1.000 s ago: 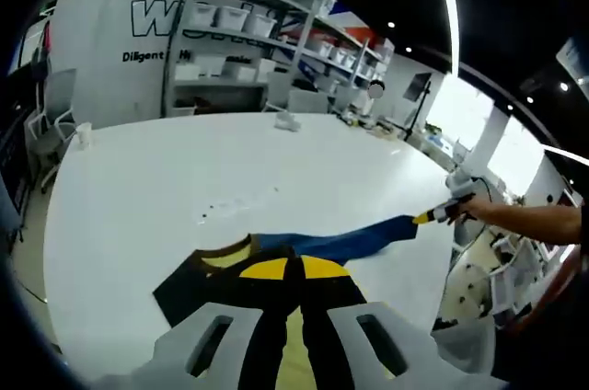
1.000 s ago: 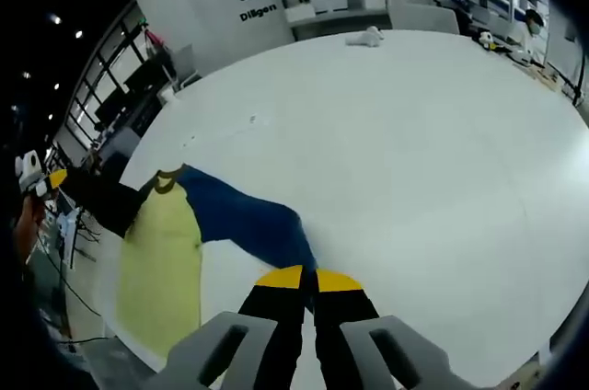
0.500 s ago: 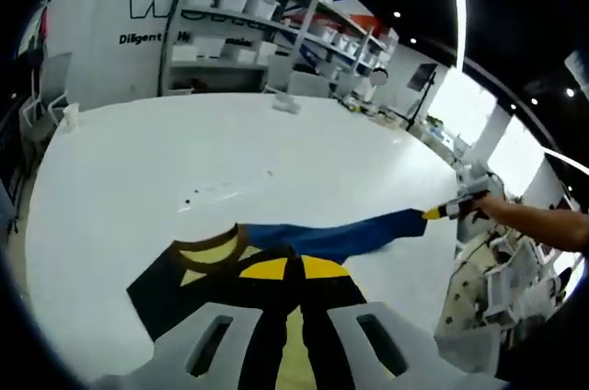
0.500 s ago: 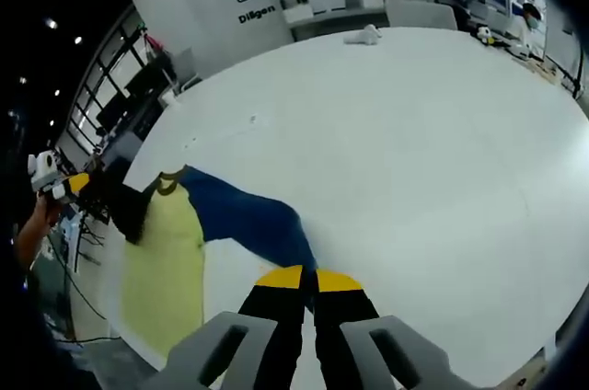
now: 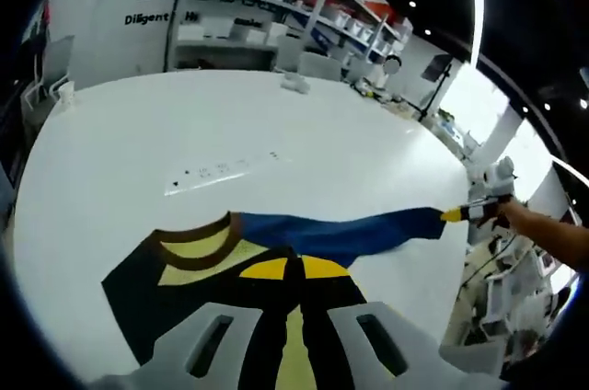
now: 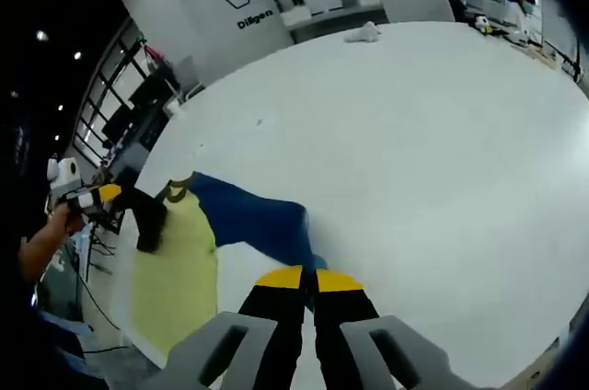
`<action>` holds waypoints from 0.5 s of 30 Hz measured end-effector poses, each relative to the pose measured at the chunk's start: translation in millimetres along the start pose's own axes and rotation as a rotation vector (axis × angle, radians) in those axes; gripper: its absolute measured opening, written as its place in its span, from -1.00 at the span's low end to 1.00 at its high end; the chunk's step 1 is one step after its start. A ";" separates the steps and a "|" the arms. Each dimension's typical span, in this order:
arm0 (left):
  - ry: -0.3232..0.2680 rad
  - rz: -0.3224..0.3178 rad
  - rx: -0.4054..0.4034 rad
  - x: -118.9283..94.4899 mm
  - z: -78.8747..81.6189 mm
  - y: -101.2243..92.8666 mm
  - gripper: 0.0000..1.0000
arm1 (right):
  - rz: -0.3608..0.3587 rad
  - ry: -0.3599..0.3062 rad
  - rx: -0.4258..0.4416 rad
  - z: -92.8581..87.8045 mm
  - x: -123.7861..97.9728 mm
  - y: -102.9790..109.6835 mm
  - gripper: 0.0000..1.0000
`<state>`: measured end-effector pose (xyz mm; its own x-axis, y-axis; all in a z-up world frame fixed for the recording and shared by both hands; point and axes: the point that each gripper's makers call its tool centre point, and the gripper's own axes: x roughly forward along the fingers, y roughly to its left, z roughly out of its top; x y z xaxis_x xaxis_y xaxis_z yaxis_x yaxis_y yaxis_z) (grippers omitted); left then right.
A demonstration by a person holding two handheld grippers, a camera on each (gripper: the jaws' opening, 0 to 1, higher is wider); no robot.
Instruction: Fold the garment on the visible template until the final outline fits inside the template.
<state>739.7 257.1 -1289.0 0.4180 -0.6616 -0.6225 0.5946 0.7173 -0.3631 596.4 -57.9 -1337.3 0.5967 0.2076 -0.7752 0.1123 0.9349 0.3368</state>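
Large outlined letter "W" high on the white back wall (image 5: 110, 4), rest cut off by shelving (image 5: 267, 4), smaller word "Diligent" beneath it, further words hidden, same "W" and "Dilig…" in right gripper view

Your left gripper's black and yellow fingers (image 5: 267, 316) cover the lower middle of the yellow, navy and black garment (image 5: 198, 257). The small markings on the white tabletop (image 5: 138, 142) beyond it stay too small to read.
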 end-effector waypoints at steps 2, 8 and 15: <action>0.009 0.001 0.000 7.4 -2.1 -2.8 -0.95 | 0.001 0.001 -0.003 0.3 1.4 0.1 -1.00; 0.031 0.002 -0.007 25.9 -10.8 -10.9 -0.95 | 0.003 0.010 -0.008 -2.9 5.6 -3.0 -1.00; 0.035 0.000 0.020 46.2 -19.3 -18.9 -0.95 | 0.017 0.012 -0.012 -8.7 4.4 -3.0 -1.00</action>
<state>734.5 217.2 -1324.3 0.3935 -0.6534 -0.6467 0.6082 0.7126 -0.3498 591.8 -57.2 -1346.4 0.5886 0.2267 -0.7760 0.0924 0.9347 0.3432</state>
